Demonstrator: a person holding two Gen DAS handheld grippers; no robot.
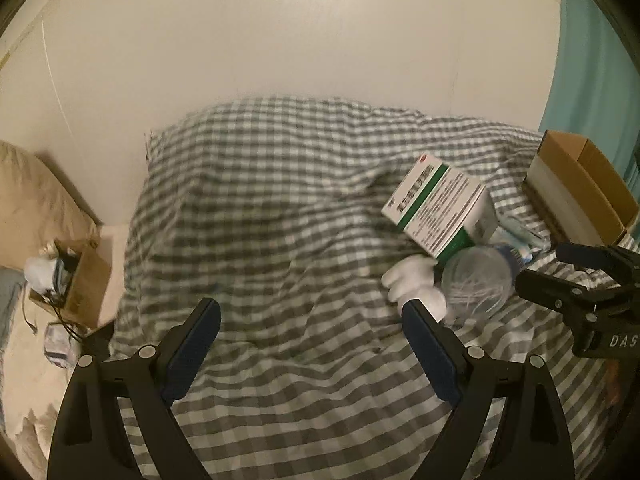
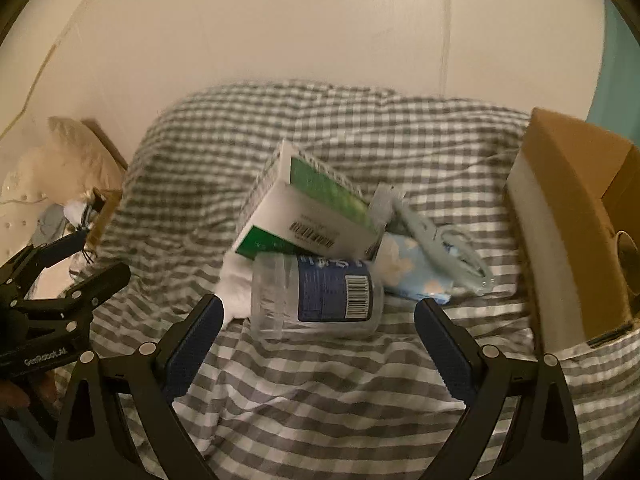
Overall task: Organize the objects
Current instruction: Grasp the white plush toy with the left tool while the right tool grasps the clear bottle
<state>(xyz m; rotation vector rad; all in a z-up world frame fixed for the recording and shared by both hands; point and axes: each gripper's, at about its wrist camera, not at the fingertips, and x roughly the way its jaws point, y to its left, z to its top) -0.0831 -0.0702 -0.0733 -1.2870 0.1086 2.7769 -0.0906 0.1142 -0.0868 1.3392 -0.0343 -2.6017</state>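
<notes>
Hovering released, two claws, left claw (image 1: 310, 330), right claw (image 2: 318, 326), one bottle (image 2: 316, 294), one medicine box (image 2: 308, 216), one cardboard box (image 2: 576, 216).

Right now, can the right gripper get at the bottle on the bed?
Probably yes. The right gripper has its jaws open and the bottle lies just ahead, its near side uncovered; only the box leans on its far side.

Black two-finger left gripper (image 1: 311, 316) and right gripper (image 2: 319, 312) carry blue ribbed pads, silver screws, white lettering.
</notes>
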